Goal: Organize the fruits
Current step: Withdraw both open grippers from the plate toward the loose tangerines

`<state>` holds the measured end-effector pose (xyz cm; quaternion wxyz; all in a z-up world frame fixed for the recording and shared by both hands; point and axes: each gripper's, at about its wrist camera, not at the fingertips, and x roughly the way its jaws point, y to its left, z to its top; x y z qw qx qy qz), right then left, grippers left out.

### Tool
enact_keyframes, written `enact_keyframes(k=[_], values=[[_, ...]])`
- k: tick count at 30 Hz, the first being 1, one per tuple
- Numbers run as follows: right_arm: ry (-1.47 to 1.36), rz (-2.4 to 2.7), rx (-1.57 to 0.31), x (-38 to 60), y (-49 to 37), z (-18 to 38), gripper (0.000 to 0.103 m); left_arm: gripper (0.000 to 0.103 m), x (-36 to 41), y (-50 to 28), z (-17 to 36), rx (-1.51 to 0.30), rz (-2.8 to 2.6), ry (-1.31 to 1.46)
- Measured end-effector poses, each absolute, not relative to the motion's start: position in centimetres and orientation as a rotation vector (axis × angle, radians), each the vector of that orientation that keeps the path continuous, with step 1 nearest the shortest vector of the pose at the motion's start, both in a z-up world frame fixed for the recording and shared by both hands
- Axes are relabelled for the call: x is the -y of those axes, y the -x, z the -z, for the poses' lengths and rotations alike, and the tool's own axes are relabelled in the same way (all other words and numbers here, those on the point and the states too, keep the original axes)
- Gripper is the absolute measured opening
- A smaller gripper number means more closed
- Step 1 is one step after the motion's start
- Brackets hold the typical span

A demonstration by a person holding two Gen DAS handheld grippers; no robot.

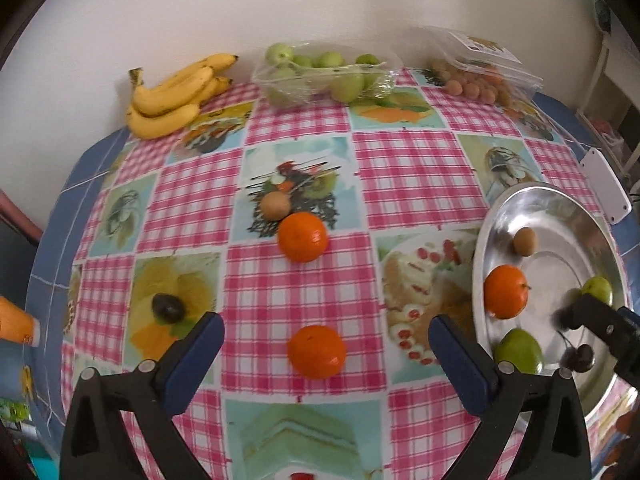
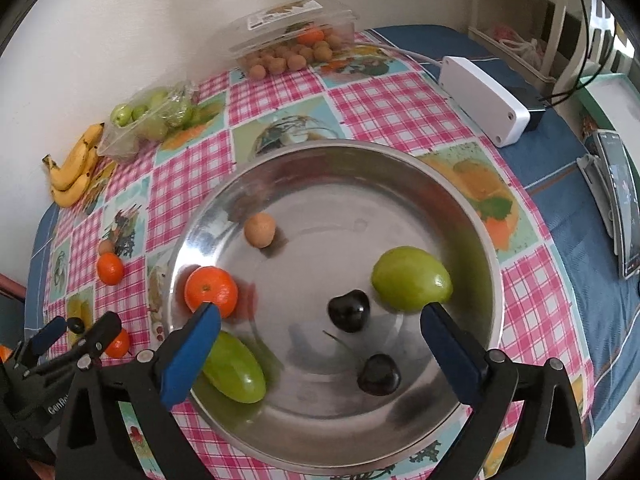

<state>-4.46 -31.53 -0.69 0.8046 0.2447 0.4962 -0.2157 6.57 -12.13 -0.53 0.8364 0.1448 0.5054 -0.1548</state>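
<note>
A steel plate (image 2: 400, 168) holds an orange (image 2: 211, 291), a small brown fruit (image 2: 260, 229), two green fruits (image 2: 411, 279) (image 2: 234, 368) and two dark cherries (image 2: 348, 310) (image 2: 379, 374). My right gripper (image 2: 320, 336) is open and empty above the plate. My left gripper (image 1: 326, 344) is open and empty over the table, with an orange (image 1: 317, 352) between its fingers' line of view. A second orange (image 1: 303, 236), a brown fruit (image 1: 275, 205) and a dark cherry (image 1: 169, 307) lie on the cloth. The plate (image 1: 520, 200) shows at right.
Bananas (image 1: 172, 96), a bag of green fruits (image 1: 324, 72) and an open plastic box of small brown fruits (image 1: 476, 76) stand along the far wall. A white box (image 2: 486, 98) and a phone (image 2: 620, 208) lie right of the plate.
</note>
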Motion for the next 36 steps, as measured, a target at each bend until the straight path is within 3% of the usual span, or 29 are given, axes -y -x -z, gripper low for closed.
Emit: enact_keyframes(k=[18, 36], values=[[-0.501, 0.451, -1.056, 29.4, 3.6, 0.9, 0.1, 0.103, 9.9, -5.6, -0.2, -0.999, 0.294, -0.302], [-0.465, 0.517, -0.979, 28.4, 4.0, 0.1, 0.1, 0.103, 9.2, -6.4, 0.1, -1.075, 0.352, -0.238]])
